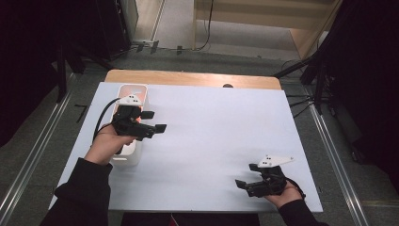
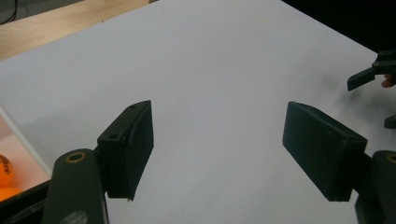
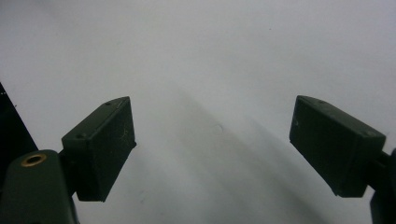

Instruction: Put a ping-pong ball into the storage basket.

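My left gripper (image 1: 155, 121) is held at the left of the white table sheet (image 1: 211, 127), just right of a white open box (image 1: 132, 91). Its jaws stand open with nothing between them (image 2: 217, 140), pointing across the sheet. In the left gripper view, orange balls (image 2: 5, 166) lie in the box at the lower left. My right gripper (image 1: 246, 175) rests low near the front right edge, open and empty (image 3: 212, 140), with bare white sheet under its jaws. Its jaw tips also appear far off in the left gripper view (image 2: 369, 77).
A strip of wooden tabletop (image 1: 188, 77) runs along the far edge of the sheet. Grey floor, metal rails and dark stands surround the table. The broad stretch of sheet between the two grippers is bare.
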Motion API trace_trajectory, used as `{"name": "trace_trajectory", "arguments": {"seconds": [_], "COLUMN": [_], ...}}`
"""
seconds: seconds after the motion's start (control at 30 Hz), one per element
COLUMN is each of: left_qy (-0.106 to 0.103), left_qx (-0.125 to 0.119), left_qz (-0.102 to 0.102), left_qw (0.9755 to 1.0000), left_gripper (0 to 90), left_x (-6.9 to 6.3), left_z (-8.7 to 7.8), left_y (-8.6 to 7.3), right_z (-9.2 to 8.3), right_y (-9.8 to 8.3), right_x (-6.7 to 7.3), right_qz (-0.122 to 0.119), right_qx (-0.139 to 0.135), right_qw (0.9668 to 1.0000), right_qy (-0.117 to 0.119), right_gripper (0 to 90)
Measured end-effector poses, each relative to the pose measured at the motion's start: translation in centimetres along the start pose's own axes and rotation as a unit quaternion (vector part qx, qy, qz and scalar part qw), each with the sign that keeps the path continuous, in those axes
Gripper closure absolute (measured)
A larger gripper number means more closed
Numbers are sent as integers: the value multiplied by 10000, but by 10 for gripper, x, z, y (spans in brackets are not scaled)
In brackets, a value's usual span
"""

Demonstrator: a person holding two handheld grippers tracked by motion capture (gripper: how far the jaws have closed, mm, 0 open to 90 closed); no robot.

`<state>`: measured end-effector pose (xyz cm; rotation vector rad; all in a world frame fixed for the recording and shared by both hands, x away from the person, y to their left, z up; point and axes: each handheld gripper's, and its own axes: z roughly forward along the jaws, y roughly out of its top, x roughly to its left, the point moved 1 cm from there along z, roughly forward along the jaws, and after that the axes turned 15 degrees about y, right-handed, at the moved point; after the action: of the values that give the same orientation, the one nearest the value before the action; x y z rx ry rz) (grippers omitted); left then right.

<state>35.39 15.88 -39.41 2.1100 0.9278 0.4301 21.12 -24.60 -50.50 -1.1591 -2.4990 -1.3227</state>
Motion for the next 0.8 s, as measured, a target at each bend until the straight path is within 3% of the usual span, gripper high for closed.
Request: {"name": "trace_trajectory", "arguments": {"seconds": [0.43, 0.63, 0.8], "left_qy": [-19, -18, -21], "left_qx": [95, 29, 23], "left_qz": [26, 38, 145], "left_qw": [10000, 10000, 9999], "left_gripper": [253, 253, 253], "left_x": [-17, -22, -26], "left_z": [4, 3, 2], "left_y": [-13, -19, -26], "right_z": [0, 0, -1], "right_y": [0, 0, 0], "right_x": [0, 0, 0], "right_qz": [-4, -21, -15], "right_qx": [0, 4, 10], "right_qw": [10000, 10000, 10000], "right_qy": [26, 23, 25], "right_gripper": [128, 128, 128]}}
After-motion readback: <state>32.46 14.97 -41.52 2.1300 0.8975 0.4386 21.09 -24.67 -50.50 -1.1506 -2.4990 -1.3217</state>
